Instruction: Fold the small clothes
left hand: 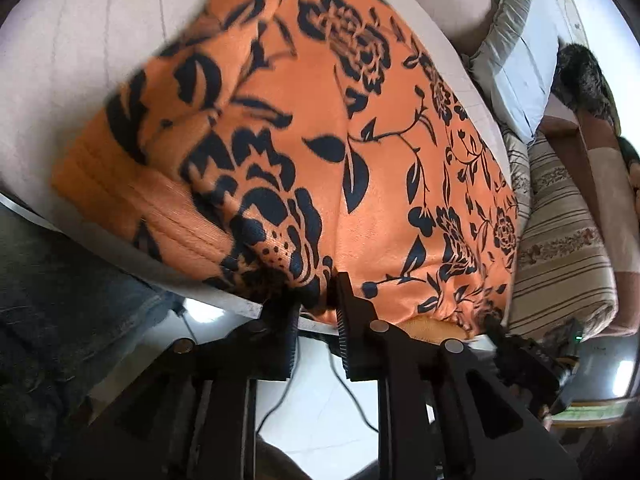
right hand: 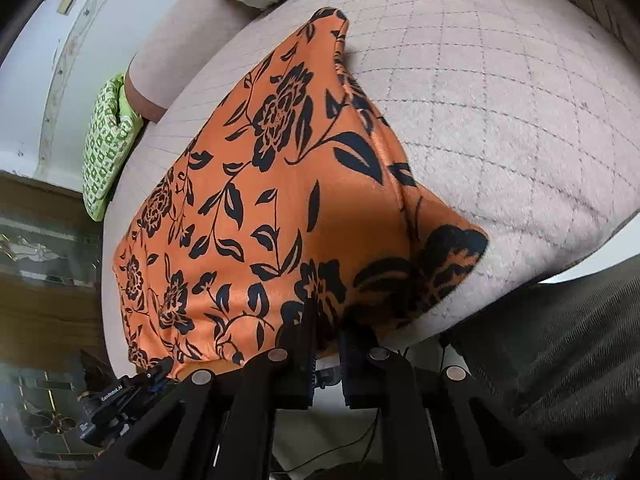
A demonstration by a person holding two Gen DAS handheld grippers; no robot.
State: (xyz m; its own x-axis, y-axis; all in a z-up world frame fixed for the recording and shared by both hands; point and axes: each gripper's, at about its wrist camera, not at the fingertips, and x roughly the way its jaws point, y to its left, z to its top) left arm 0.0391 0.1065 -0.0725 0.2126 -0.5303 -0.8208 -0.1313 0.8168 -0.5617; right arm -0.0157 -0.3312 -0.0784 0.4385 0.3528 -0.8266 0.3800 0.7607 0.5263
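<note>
The orange floral garment (left hand: pixel 320 140) lies spread on the quilted pink bed (right hand: pixel 500 100), its near hem at the edge. The left hand-held gripper (left hand: pixel 318 292) and right hand-held gripper (right hand: pixel 326 328) each pinch that hem.

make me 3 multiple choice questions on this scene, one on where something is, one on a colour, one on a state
1. Where does the orange garment lie?
A. on the quilted pink cushion
B. on the floor
C. in a basket

2. What colour is the flower print on the garment?
A. white
B. black
C. green

3. How does the right gripper stand?
A. wide open above the cloth
B. shut on the garment's near edge
C. shut on a pillow

Answers:
1 A, quilted pink fabric shows around the garment.
2 B, black flowers and leaves cover the orange cloth.
3 B, its fingers pinch the near hem.
</note>
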